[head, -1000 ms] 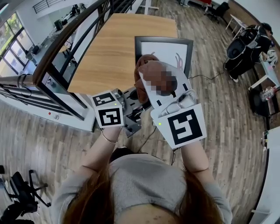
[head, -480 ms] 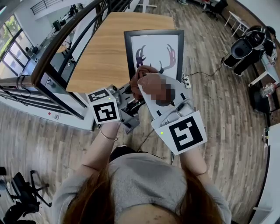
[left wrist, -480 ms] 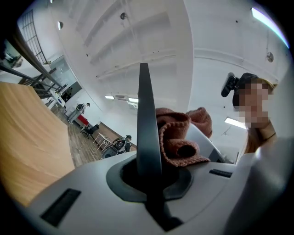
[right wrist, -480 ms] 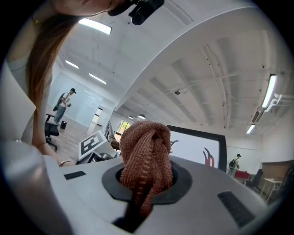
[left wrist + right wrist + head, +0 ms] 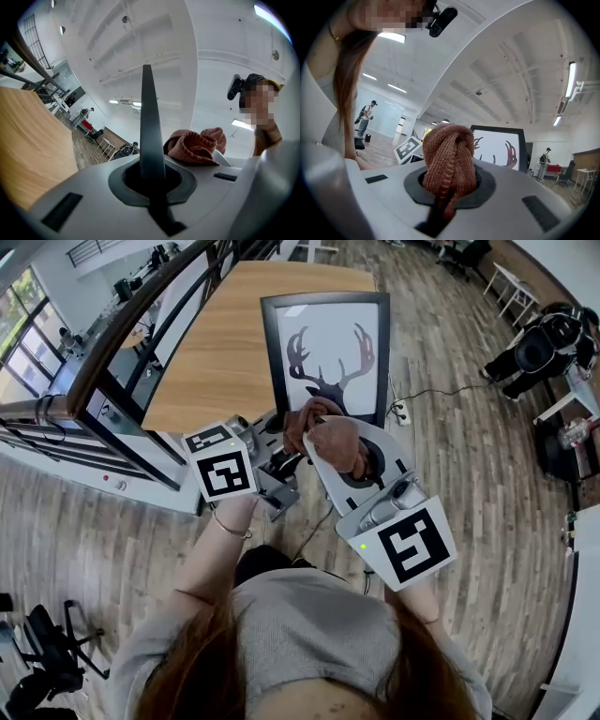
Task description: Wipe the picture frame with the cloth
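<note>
Rust-brown cloth (image 5: 449, 154) sits pinched in the right gripper (image 5: 447, 187). The left gripper (image 5: 151, 180) has its jaws clamped on one edge of the picture frame (image 5: 328, 352), so hard wiping might twist it loose.

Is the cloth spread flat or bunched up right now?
Bunched up. The cloth sits as a folded brown wad clamped in the jaws of the right gripper, with no flat part showing.

The cloth (image 5: 449, 157) is rough and bumpy. The picture frame (image 5: 271, 352) looks smooth. The surface (image 5: 216, 343) is smooth wood.
</note>
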`<state>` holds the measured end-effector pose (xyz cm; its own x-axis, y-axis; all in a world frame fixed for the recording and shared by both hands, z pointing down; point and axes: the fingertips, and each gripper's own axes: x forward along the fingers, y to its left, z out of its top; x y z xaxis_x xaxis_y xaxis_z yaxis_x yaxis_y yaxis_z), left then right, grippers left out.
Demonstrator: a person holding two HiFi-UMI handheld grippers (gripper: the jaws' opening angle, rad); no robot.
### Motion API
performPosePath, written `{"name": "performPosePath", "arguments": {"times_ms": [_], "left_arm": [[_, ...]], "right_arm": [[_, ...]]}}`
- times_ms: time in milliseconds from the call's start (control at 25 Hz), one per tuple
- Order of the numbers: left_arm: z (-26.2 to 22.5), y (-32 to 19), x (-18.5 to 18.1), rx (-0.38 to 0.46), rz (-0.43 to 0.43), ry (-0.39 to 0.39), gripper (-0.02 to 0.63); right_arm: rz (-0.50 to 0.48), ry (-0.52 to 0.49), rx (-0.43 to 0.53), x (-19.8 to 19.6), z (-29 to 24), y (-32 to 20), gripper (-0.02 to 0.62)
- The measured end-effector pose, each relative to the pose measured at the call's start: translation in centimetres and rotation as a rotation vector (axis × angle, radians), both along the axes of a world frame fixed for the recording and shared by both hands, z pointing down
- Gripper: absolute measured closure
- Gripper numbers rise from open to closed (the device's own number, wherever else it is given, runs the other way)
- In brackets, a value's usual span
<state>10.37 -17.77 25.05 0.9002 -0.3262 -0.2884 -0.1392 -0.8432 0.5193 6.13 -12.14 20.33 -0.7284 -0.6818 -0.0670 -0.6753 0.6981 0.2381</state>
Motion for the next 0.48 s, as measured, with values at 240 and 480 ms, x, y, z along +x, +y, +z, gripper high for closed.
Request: {"name": "performPosePath", "arguments": {"times_ms": [240, 480], "left_arm": [[-0.4, 0.5, -2.2, 0.007, -0.027, 0.010, 0.588], [-0.5, 0.5, -2.3, 0.027, -0.040, 0.014, 0.588]], "right_arm": [[-0.021, 0.017, -0.029, -1.5, 1.2, 1.6, 0.549], [-0.029, 0.026, -0.045, -1.0, 2.7, 2.2, 0.549]]}}
